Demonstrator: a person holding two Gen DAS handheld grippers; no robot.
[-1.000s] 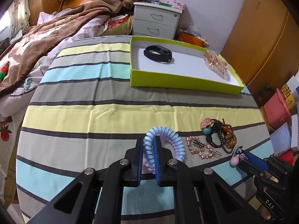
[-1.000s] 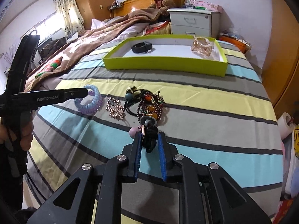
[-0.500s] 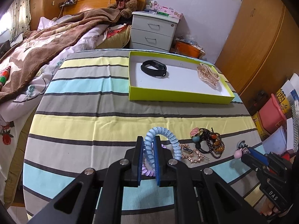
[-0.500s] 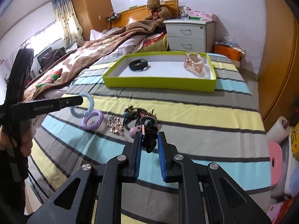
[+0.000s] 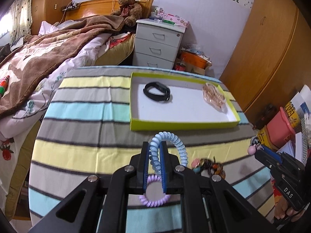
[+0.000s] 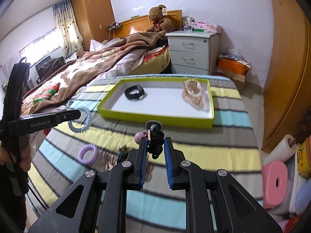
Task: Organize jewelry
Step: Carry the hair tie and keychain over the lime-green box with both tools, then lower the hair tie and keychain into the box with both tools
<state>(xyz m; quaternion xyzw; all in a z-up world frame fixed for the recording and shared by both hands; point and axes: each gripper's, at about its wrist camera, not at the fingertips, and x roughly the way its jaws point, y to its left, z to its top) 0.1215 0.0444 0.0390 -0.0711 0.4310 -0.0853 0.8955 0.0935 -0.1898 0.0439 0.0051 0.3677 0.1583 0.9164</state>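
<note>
1. The left gripper (image 5: 155, 155), low in the middle of its view, is squeezed tight on a blue coil band (image 5: 168, 149).
2. A purple coil band (image 5: 154, 201) lies on the striped cloth (image 5: 81, 116) below it.
3. The right gripper (image 6: 155, 151) pinches a black hair tie (image 6: 155, 143), low in its view.
4. The green tray (image 6: 210, 104) sits above, holding a black wristband (image 6: 134, 92).

"GenRobot.AI" marks the left gripper (image 6: 76, 115); "DAS" marks the right gripper (image 5: 259, 149).

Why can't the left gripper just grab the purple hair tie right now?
Probably not: the left gripper is already shut on the blue coil hair tie, and the purple hair tie lies below it on the striped cover.
</note>
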